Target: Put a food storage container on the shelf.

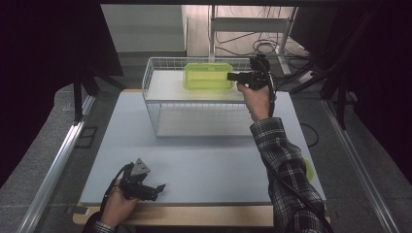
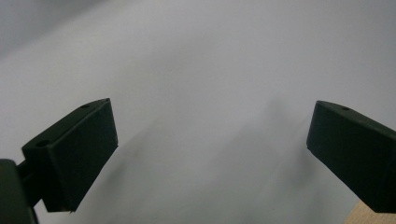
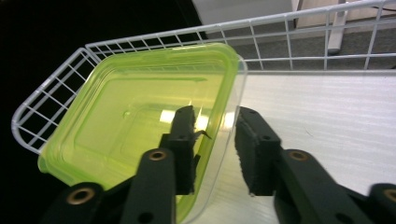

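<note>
Our right gripper point(image 3: 215, 140) straddled the green container's point(image 3: 140, 121) wall in the far wire basket point(image 3: 51, 84), jaws loosened; our left gripper point(image 2: 210, 149) rested open, near-left.

No readable text, label, brand, number or sign in any view. Green container point(image 3: 140, 126): plain, no print legible. Wire basket point(image 1: 160, 73): no tag. Bench point(image 1: 204, 170): bare, unmarked surface. Tongs' black pads point(image 2: 74, 154): no markings.
</note>
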`<state>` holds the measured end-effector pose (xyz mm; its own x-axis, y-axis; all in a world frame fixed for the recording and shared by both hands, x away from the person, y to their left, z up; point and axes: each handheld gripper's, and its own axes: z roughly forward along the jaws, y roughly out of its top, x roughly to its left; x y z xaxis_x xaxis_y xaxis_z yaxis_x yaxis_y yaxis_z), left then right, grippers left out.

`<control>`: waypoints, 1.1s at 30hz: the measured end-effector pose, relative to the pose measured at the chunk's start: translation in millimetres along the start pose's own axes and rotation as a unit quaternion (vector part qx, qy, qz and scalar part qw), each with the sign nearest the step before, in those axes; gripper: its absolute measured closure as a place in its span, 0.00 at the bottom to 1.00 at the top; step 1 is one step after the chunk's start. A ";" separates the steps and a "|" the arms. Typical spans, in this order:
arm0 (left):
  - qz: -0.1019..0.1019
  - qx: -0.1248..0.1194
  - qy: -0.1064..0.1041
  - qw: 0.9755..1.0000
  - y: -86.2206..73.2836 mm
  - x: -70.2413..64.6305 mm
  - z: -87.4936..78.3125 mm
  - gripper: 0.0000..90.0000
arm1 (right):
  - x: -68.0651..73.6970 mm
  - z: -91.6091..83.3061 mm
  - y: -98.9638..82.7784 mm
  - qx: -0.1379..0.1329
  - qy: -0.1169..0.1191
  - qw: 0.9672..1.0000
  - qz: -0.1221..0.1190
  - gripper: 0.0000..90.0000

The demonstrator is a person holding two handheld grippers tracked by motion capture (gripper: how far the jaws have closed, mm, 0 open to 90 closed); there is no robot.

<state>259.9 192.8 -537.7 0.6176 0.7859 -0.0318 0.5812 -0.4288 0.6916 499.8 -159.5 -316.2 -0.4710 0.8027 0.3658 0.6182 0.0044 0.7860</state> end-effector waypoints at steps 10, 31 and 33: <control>-0.001 -0.004 -0.007 1.000 0.2 0.1 -0.7 0.02 | 3.0 1.9 2.3 0.009 -0.017 0.999 -0.033 0.65; -0.024 -0.040 -0.010 0.999 0.3 4.1 -6.2 0.02 | 20.0 -24.5 -13.4 0.019 0.030 0.995 -0.089 0.32; -0.023 -0.040 -0.010 0.999 0.6 3.8 -6.2 0.02 | 22.1 -27.1 -16.5 0.020 0.031 0.995 -0.096 0.29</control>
<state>259.3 198.3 -533.0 0.6020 0.7947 -0.0778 0.5654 -0.3555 0.7442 462.1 -158.1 -307.5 -0.6206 0.7461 0.2415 0.5368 0.1797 0.8244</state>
